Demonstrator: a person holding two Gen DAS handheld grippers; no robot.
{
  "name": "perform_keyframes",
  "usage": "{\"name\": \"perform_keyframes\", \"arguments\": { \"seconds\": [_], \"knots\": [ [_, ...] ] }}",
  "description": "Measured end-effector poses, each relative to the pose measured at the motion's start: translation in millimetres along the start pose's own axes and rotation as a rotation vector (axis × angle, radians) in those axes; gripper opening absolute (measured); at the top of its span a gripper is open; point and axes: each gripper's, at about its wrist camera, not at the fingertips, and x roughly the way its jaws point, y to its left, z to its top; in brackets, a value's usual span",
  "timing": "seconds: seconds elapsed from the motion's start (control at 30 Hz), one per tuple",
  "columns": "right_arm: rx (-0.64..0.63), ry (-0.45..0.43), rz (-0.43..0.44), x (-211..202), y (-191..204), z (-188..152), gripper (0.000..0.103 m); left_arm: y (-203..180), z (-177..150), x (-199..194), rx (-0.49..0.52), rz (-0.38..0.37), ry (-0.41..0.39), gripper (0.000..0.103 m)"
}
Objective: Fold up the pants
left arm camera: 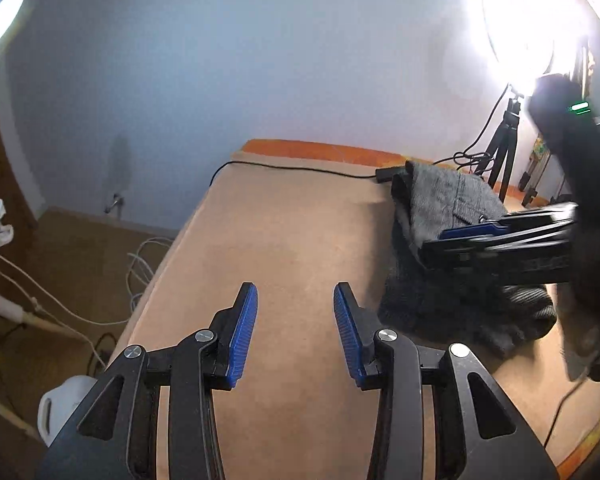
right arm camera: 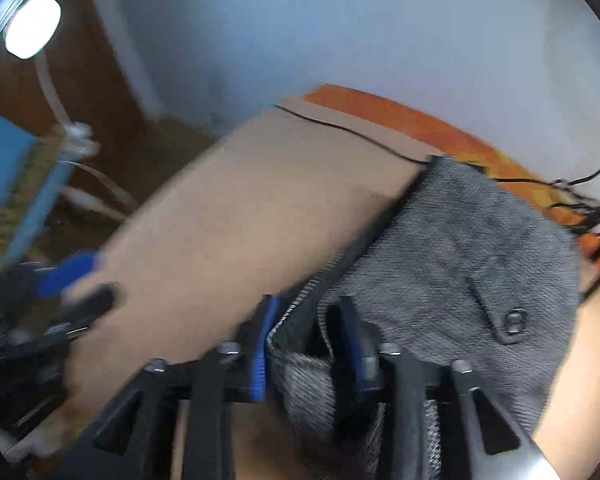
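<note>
The grey pants [left arm camera: 448, 208] lie bunched at the right side of the tan surface [left arm camera: 284, 232]. My left gripper [left arm camera: 296, 312] is open and empty above the bare surface, left of the pants. My right gripper [right arm camera: 306, 320] has its jaws around a thick bunch of the grey pants [right arm camera: 460, 256] near the waistband; a back pocket with a button [right arm camera: 514, 320] shows to the right. In the left wrist view the right gripper [left arm camera: 460, 236] reaches in from the right onto the pants. The right wrist view is motion-blurred.
A black cable [left arm camera: 284, 168] runs along the far edge of the surface. A tripod [left arm camera: 504, 148] with a bright ring light [left arm camera: 520, 20] stands at the back right. White cables [left arm camera: 140, 272] and a white jug [left arm camera: 64, 400] lie on the floor at left.
</note>
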Motion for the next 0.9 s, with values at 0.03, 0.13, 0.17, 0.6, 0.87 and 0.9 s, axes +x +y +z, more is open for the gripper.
{"name": "perform_keyframes", "arguments": {
  "seconds": [0.03,0.13,0.17,0.6,0.87,0.9],
  "knots": [
    [0.01,-0.021,0.058,-12,-4,-3,0.046,-2,2,0,0.002,-0.002,-0.005,0.039],
    [0.04,-0.115,0.121,-56,-22,-19,0.059,-9,13,-4,-0.01,-0.029,-0.021,0.039],
    [0.054,-0.15,0.121,-71,-31,-28,0.059,-14,15,-4,-0.007,-0.042,-0.026,0.039],
    [0.364,-0.095,0.025,-86,-140,-132,0.044,-121,35,49,0.262,-0.082,0.044,0.039],
    [0.216,-0.006,-0.017,-66,-110,-148,0.038,-92,16,90,0.172,-0.025,0.147,0.048],
    [0.206,-0.003,-0.015,-67,-107,-149,0.037,-93,17,89,0.177,-0.022,0.141,0.047]
  ]
}}
